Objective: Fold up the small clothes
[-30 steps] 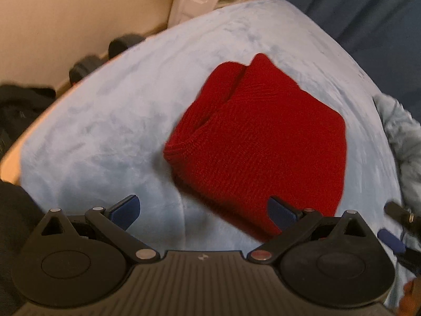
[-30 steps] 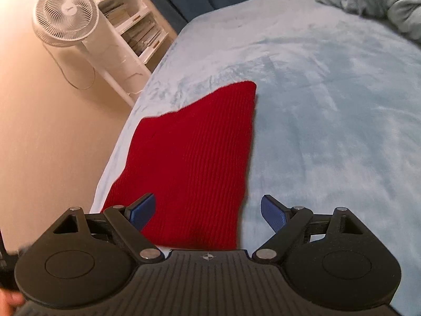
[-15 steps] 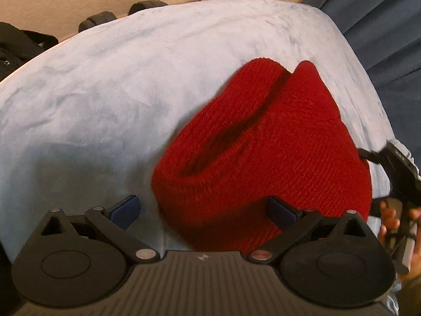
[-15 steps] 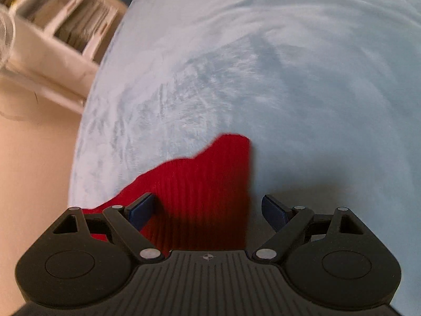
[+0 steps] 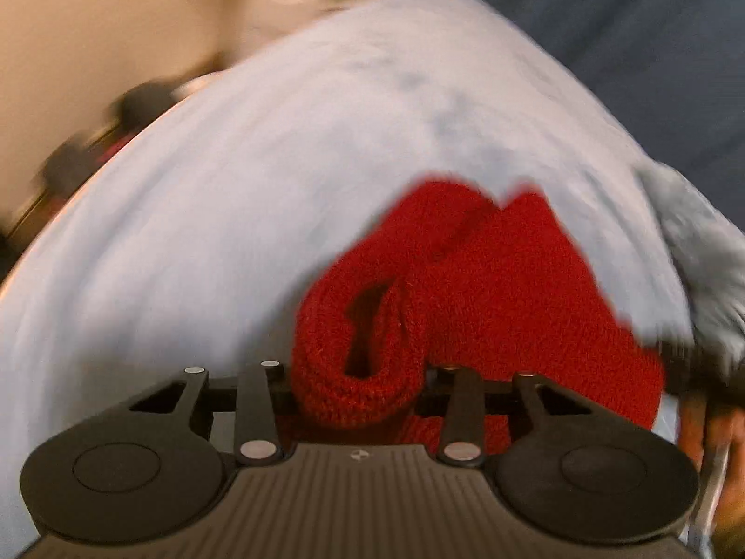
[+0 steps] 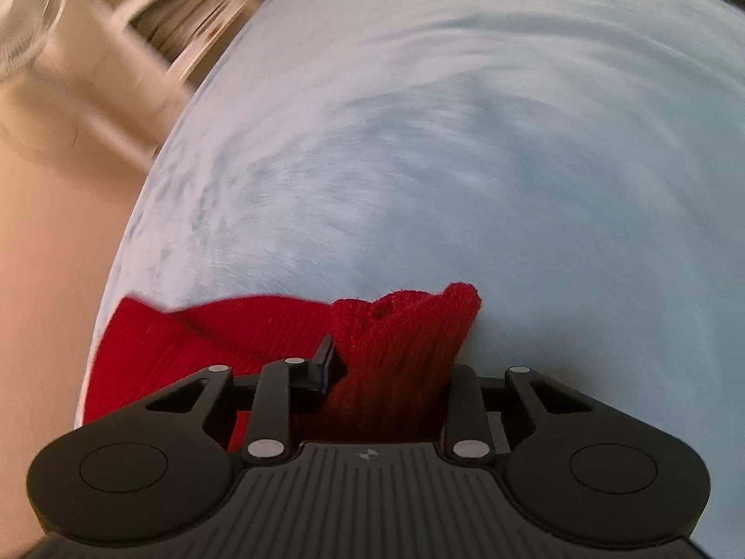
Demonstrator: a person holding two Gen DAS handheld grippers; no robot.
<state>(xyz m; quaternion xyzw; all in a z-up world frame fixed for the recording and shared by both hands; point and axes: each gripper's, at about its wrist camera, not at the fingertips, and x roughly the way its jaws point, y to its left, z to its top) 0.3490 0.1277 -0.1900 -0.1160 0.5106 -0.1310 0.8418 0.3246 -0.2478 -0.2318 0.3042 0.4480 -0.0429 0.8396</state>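
Note:
A red knit hat (image 5: 503, 289) lies on a pale blue fleece blanket (image 5: 209, 214). My left gripper (image 5: 356, 379) is shut on the hat's rolled brim end, which bunches between the jaws. In the right wrist view my right gripper (image 6: 386, 377) is shut on another corner of the red hat (image 6: 400, 344), and the rest of the hat trails off to the left. The right gripper and the hand holding it show blurred at the right edge of the left wrist view (image 5: 698, 386).
A grey-blue garment (image 5: 698, 242) lies on the blanket to the right. A white fan (image 6: 23, 42) and a shelf unit (image 6: 153, 32) stand past the bed's far left edge. Dark objects (image 5: 93, 139) sit on the floor beside the bed. Both views are motion-blurred.
Both grippers were open over the hat. They have come down and shut on it, the left on the brim end, the right on a corner. The hat is bunched up.

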